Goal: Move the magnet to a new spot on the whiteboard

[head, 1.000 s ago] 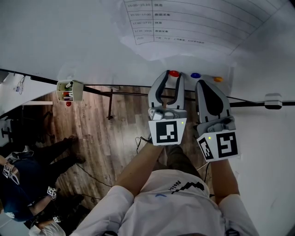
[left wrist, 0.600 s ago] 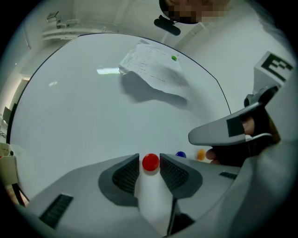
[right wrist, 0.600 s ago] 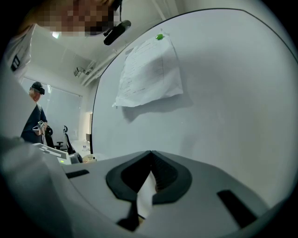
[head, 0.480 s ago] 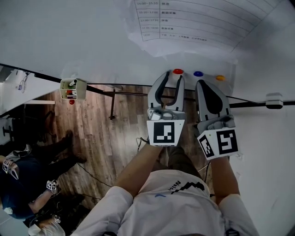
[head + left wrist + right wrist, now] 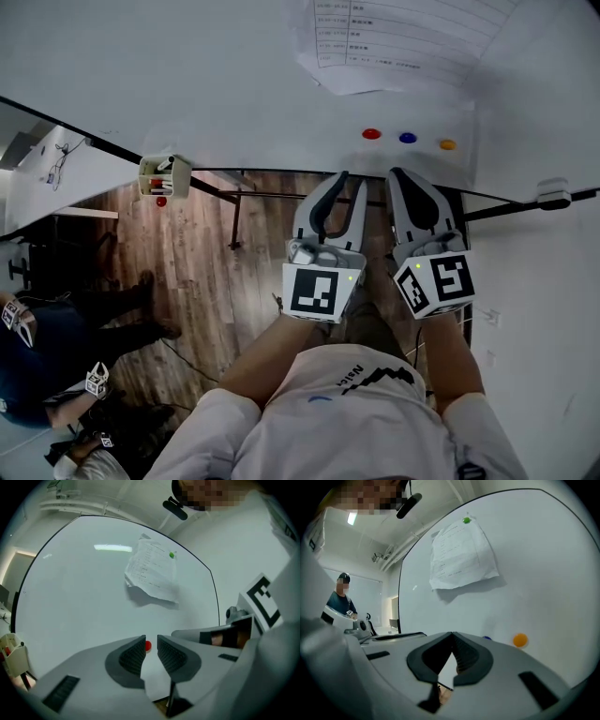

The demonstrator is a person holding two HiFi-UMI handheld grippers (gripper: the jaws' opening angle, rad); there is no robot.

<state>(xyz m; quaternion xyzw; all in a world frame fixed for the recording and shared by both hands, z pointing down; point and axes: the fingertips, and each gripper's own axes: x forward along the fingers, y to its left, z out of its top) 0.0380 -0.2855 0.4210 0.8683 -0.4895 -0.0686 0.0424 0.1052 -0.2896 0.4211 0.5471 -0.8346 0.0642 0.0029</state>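
Red magnet sticks near the whiteboard's lower edge, left of the blue magnet, probably already placed. Left gripper is clear of it, jaws just been closing, half apart, nothing between. Right gripper clenched empty, just spare

The head view looks steeply down from above the person, along the face of the whiteboard to the floor. Both gripper views look level along their own jaws, close to this whiteboard. All three views share its pinned paper sheet.
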